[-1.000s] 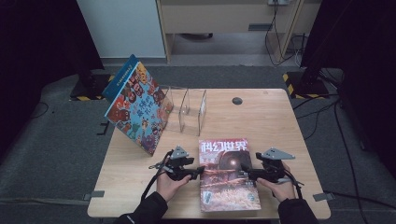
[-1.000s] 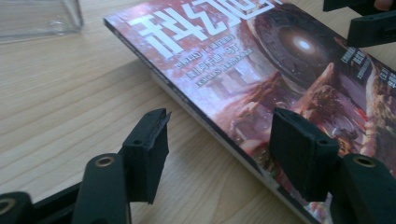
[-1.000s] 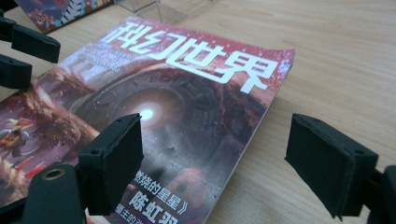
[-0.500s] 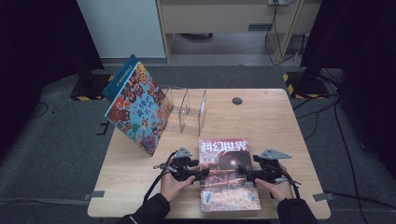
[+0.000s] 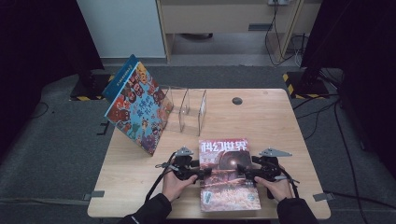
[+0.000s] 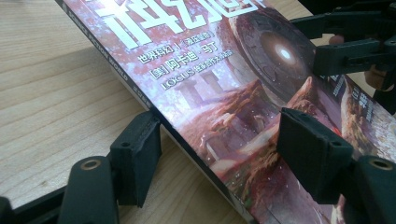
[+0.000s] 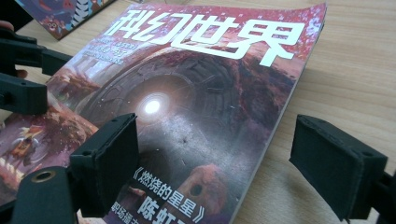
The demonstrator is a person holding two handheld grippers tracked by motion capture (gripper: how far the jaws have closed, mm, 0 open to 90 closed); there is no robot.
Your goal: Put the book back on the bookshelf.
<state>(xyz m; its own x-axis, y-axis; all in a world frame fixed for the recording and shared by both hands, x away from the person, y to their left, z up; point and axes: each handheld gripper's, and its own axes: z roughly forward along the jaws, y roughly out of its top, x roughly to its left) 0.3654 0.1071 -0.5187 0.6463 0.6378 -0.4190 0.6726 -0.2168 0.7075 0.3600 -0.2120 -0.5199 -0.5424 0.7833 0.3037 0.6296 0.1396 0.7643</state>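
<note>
Magazine flat on the bench, a gripper at each long edge.

Bench [image 5: 289,126] first: it carries the magazine [image 5: 228,173] lying face up between our two grippers, with a tilted picture book [image 5: 137,109] and a clear stand [image 5: 189,109] well beyond them. Our left gripper [image 6: 219,154] stands wide open, one jaw over the cover, the other on bare wood just outside the spine, clamping nothing. Our right gripper [image 7: 233,163] is likewise spread wide astride the opposite edge, empty. We judge the magazine light, floppy and glossy, so likely to sag and slip; we would pinch the stiffer spine side, squarely at mid-length.
</note>
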